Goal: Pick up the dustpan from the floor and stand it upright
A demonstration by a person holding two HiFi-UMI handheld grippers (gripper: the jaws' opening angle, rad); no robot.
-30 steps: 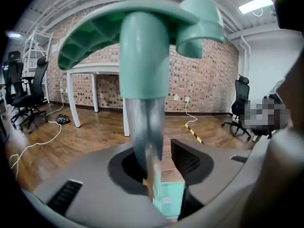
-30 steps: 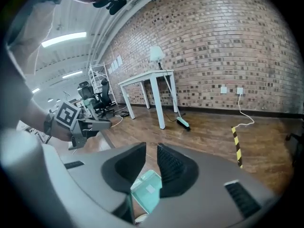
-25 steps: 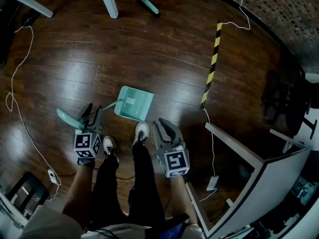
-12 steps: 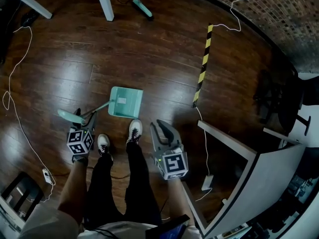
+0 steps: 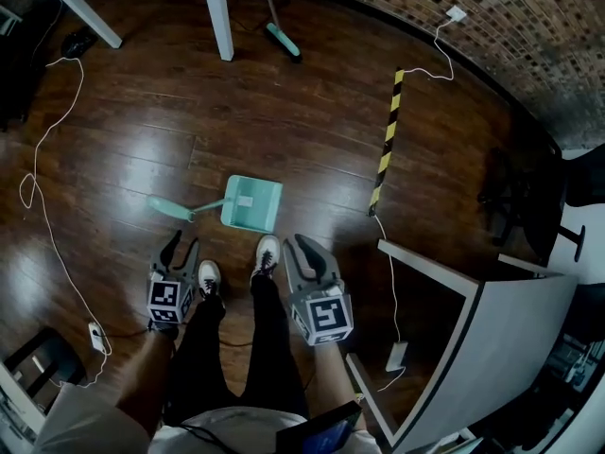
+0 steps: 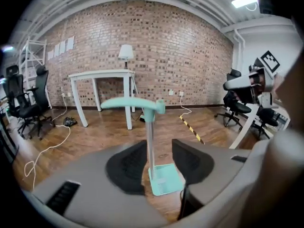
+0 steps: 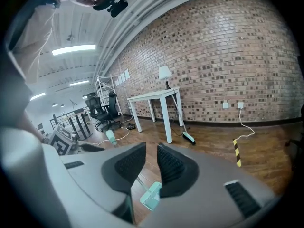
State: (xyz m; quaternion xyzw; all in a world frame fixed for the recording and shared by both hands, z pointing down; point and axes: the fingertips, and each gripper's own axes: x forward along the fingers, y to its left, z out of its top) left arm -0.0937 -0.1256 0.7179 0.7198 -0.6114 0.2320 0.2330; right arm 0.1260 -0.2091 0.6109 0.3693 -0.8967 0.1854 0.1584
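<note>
- The mint-green dustpan (image 5: 251,203) stands upright on the wooden floor (image 5: 142,130), just in front of the person's shoes (image 5: 268,252).
- In the left gripper view its pan (image 6: 164,179) sits on the floor. The thin pole rises straight up, w/ the mint crossbar grip (image 6: 135,103) level at the top.
- L gripper (image 5: 183,246) is near the dustpan handle but not touching it; the head view shows floor between them.
- L jaws stand apart and have just been closing. In the left gripper view (image 6: 158,146) the pole shows in the gap between the pads, but farther off. Neither pad presses on it, so nothing is held.
- R gripper (image 5: 304,252) hangs beside the person's right leg, apart from the dustpan.
- R jaws (image 7: 152,153) stand close to each other w/ a narrow gap and nothing between the pads. A corner of the dustpan (image 7: 151,196) shows below them.
- Background: a white table (image 5: 222,12) stands near the brick wall (image 6: 156,46), w/ a lamp (image 6: 126,52) behind it.
- A broom w/ a mint head (image 5: 282,36) leans by the table.
- A yellow-black tape strip (image 5: 386,145) lies on the floor to the right of the dustpan, well apart from it.
- A white cable (image 5: 47,206) runs over the floor at the left side.
- Black office chairs (image 6: 21,103) stand at the left in the left gripper view.
</note>
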